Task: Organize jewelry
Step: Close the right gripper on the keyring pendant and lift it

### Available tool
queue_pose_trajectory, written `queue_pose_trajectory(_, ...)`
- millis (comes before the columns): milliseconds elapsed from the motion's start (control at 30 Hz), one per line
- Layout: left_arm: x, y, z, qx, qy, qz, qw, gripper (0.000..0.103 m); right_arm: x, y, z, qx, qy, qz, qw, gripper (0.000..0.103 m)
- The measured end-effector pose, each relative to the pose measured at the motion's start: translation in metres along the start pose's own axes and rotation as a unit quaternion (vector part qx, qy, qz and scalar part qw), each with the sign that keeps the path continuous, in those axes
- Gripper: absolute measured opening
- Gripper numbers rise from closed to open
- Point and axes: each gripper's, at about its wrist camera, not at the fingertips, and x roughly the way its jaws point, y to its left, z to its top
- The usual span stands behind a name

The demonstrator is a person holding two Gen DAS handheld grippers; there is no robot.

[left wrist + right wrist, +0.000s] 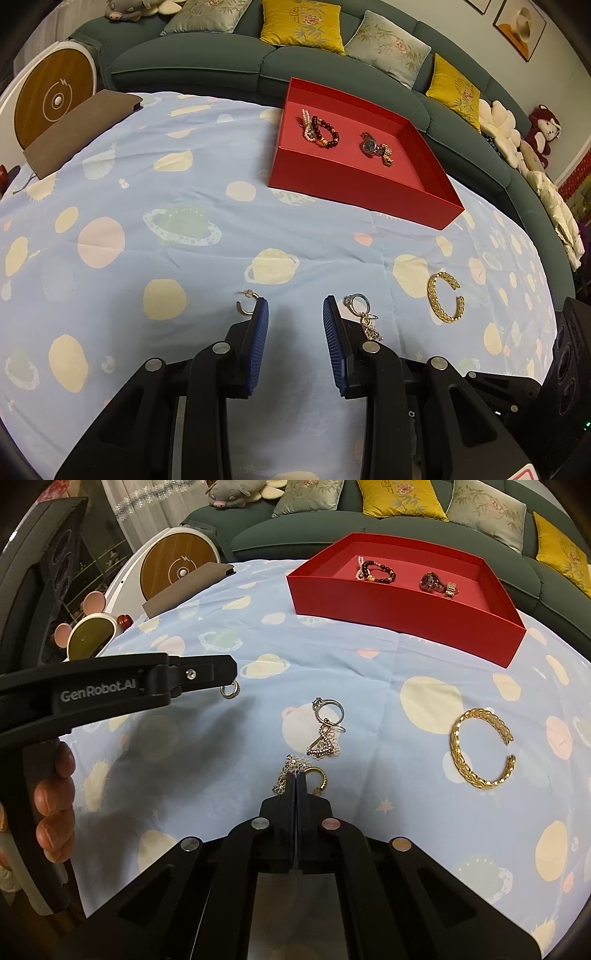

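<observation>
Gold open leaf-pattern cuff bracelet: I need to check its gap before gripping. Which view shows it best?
The right wrist view: the gold open leaf-pattern cuff bracelet lies large and unobstructed, its gap facing right. The left wrist view shows it smaller, near the right edge.

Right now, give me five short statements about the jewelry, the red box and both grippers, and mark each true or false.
1. The open red cardboard box holds a dark beaded bracelet and a metal wristwatch. True.
2. The gold leaf-pattern open cuff bangle lies inside the box. False: it lies on the blue planet-print cloth, outside it.
3. The left gripper is open with nothing between its blue pads. True.
4. The right gripper is wide open. False: it is shut on a gold flower earring.
5. The small gold hoop earring lies in the box. False: it lies on the cloth beside the left gripper.
</observation>
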Motion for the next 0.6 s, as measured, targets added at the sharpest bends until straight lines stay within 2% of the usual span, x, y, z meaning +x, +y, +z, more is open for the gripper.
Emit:
queue_pose_trajectory(167, 0.002, -0.01, 0.001, 0.001, 0.002, -0.005, 1.0, 0.029, -0.015, -0.003, -0.005, 0.0, -0.007, 0.009, 1.0, 0.0)
queue_pose_trajectory(500, 0.001, -0.015, 0.002, 0.001, -0.001, -0.004, 1.0, 0.029, -0.004, -0.002, -0.005, -0.011, 0.008, 0.005, 1.0, 0.004)
queue_pose_trajectory(567, 0.001, -0.013, 0.002, -0.002, -0.001, -0.005, 1.0, 0.029, -0.003, 0.001, -0.004, -0.015, 0.008, 0.004, 1.0, 0.013)
queue_pose_trajectory(600, 0.0, -0.011, 0.003, -0.003, -0.001, -0.005, 1.0, 0.029, -0.003, 0.002, -0.004, -0.017, 0.007, 0.002, 1.0, 0.024)
